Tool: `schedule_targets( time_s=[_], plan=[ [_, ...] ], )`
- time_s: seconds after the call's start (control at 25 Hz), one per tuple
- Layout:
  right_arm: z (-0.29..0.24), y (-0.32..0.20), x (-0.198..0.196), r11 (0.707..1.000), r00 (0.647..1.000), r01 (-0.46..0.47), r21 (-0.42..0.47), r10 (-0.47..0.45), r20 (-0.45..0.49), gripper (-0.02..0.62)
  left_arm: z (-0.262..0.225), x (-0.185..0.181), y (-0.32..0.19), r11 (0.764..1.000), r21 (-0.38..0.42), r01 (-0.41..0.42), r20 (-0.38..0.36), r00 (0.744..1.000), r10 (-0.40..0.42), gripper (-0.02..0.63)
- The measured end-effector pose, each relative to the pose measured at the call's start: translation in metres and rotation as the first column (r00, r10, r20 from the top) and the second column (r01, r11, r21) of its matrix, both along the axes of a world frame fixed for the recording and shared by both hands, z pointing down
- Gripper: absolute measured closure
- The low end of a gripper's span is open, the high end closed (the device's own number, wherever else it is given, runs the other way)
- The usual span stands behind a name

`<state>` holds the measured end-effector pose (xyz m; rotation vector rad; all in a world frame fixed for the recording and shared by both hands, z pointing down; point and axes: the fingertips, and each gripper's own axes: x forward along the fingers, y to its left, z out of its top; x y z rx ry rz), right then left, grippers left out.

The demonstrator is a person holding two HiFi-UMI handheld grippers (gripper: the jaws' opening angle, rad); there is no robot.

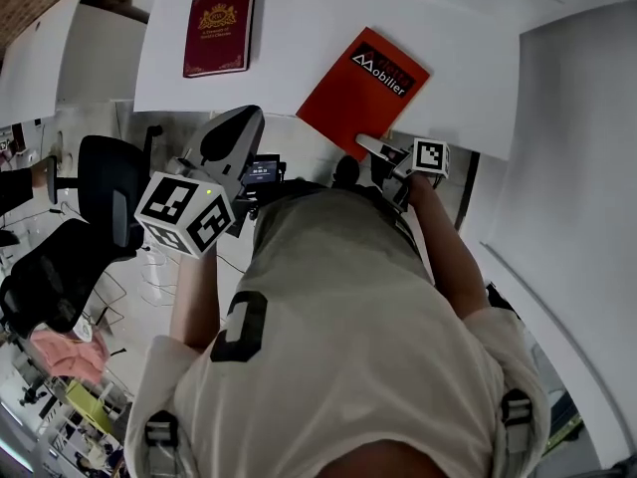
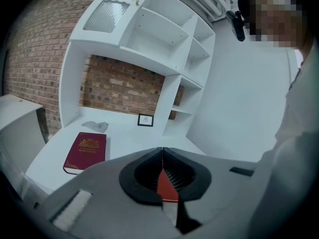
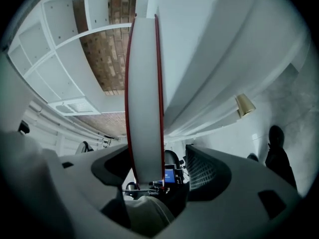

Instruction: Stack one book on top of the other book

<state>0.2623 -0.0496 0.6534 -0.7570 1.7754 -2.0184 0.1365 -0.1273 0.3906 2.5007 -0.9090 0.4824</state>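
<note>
While the orange book (image 1: pixel 363 88) is overhanging the table's (image 1: pixel 299 38) near edge, we are fitting the right gripper (image 1: pixel 383 152) around its corner.
In the head view we are seeing the maroon book (image 1: pixel 218 30) lying flat by the table's left edge, well apart and likely the base of the stack; the overhang seems meant to let one jaw pass underneath. The left gripper (image 1: pixel 237 127) is hanging off the near edge, apparently idle. In the left gripper view, its jaws are meeting at the tips with nothing pinched. In the right gripper view, the jaws are standing wide with the orange book's (image 3: pixel 144 108) page edge between them, clear of one pad, so we are clamping nothing yet.
</note>
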Motion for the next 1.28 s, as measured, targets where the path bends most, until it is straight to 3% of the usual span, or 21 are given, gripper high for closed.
schedule_targets(
  time_s=[0.16, 0.4, 0.48, 0.56, 1.0, 1.28],
  plan=[
    [-0.002, -0.003, -0.005, 0.999, 0.999, -0.012, 0.030, 0.011, 0.048, 0.313, 0.000, -0.007, 0.002, 1.000, 0.001, 0.020, 0.003, 1.000, -0.020, 0.601],
    [-0.011, 0.000, -0.007, 0.999, 0.998, 0.002, 0.041, -0.004, 0.061, 0.314, -0.014, -0.008, 0.007, 0.996, -0.070, 0.053, -0.123, 0.990, -0.061, 0.601],
    [-0.017, 0.002, -0.005, 0.998, 0.997, -0.015, 0.055, 0.011, 0.072, 0.335, -0.016, -0.008, 0.010, 0.997, -0.060, 0.055, -0.107, 0.992, -0.061, 0.601],
    [-0.022, 0.000, -0.004, 0.997, 0.995, -0.028, 0.075, 0.021, 0.100, 0.420, -0.015, -0.008, 0.013, 0.998, -0.046, 0.048, -0.086, 0.995, -0.052, 0.601],
    [-0.030, 0.009, 0.008, 0.998, 0.998, -0.012, 0.058, 0.008, 0.061, 0.430, -0.008, -0.009, 0.022, 0.996, -0.034, 0.077, -0.113, 0.990, -0.080, 0.601],
    [-0.050, 0.016, 0.021, 0.999, 0.994, -0.046, 0.015, 0.045, 0.104, 0.434, -0.010, -0.015, 0.026, 0.995, -0.030, 0.099, -0.109, 0.989, -0.102, 0.601]
  ],
)
